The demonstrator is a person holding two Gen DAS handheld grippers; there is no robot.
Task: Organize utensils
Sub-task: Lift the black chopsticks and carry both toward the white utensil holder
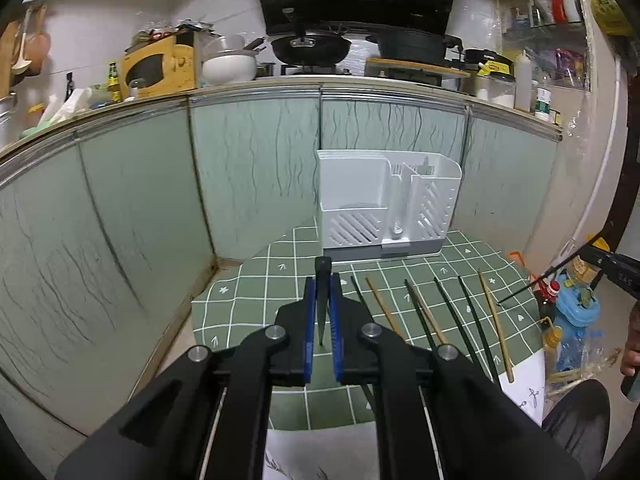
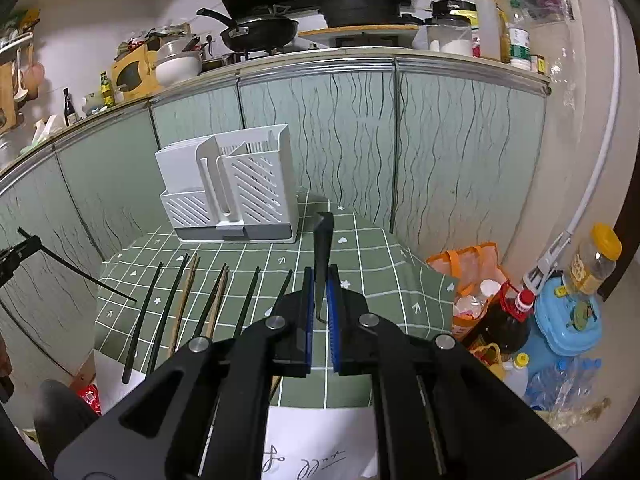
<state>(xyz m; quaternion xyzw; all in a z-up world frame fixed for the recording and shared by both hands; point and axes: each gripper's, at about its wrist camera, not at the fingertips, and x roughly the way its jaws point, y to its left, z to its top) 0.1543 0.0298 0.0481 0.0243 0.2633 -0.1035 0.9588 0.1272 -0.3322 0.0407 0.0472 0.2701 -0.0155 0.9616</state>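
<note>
While both grippers hang above the green checked cloth (image 1: 256,280), each is clamped on one dark chopstick. Between the blue pads of the left gripper (image 1: 322,280) the left chopstick (image 1: 322,300) stands up past the fingertips, and the white rack (image 1: 384,204) sits ahead and slightly to its right. To its right lie the loose chopsticks (image 1: 452,312), dark and wooden, flat on the cloth. In the right gripper (image 2: 322,276) the right chopstick (image 2: 322,256) rises the same way; the rack (image 2: 236,200) is ahead to its left, the loose chopsticks (image 2: 188,300) to its left.
</note>
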